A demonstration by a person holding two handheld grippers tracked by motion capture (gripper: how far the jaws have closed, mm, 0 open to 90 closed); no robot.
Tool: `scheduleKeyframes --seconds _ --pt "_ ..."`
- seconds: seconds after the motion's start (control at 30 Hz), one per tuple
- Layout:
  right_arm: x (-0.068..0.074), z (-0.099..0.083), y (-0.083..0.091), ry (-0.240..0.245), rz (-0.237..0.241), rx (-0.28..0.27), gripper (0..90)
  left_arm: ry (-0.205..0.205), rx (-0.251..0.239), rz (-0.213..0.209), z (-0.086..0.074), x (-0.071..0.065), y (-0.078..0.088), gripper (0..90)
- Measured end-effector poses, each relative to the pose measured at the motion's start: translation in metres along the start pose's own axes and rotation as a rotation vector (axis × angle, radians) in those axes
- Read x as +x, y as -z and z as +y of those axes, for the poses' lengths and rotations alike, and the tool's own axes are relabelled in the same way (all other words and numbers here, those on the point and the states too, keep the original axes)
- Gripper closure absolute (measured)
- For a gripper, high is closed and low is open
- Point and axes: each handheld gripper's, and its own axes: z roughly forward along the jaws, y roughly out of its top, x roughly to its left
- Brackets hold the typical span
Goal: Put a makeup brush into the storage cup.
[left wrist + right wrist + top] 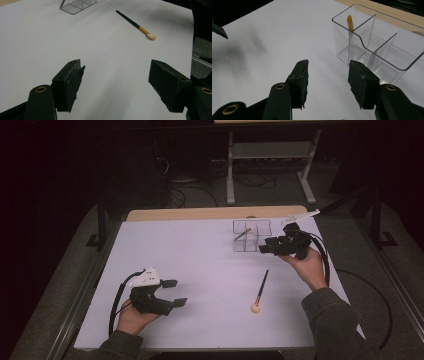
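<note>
A clear divided organizer (251, 236) stands near the table's (200, 255) far edge — one brush (243, 234) leans inside its left-hand compartment, tip up. Nearer the person than the organizer, a second brush (260, 290) lies flat on the white sheet, nothing around it. The right gripper (265, 249) sits just beside the organizer, jaws parted and empty. The left gripper (175, 293), well apart from the organizer, gapes wide — holding nothing.

Only brush (260, 291) and clear organizer (251, 235) interrupt the table (200, 270).
</note>
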Motion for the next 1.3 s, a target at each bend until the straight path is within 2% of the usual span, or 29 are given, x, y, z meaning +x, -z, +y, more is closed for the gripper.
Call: scheduleKeyframes --seconds 0.97,1.13,1.3 --pt "0.004 -0.025 0.016 -0.012 0.008 -0.024 46.1 -0.008 0.012 -0.008 0.005 -0.006 -0.010 25.7" --pt "0.005 -0.030 0.018 -0.010 0.009 -0.021 45.9 -0.020 0.019 -0.011 0.007 -0.006 -0.011 25.7" --pt "0.005 -0.034 0.019 -0.011 0.011 -0.020 45.6 -0.003 0.015 -0.015 0.009 -0.009 -0.014 25.7"
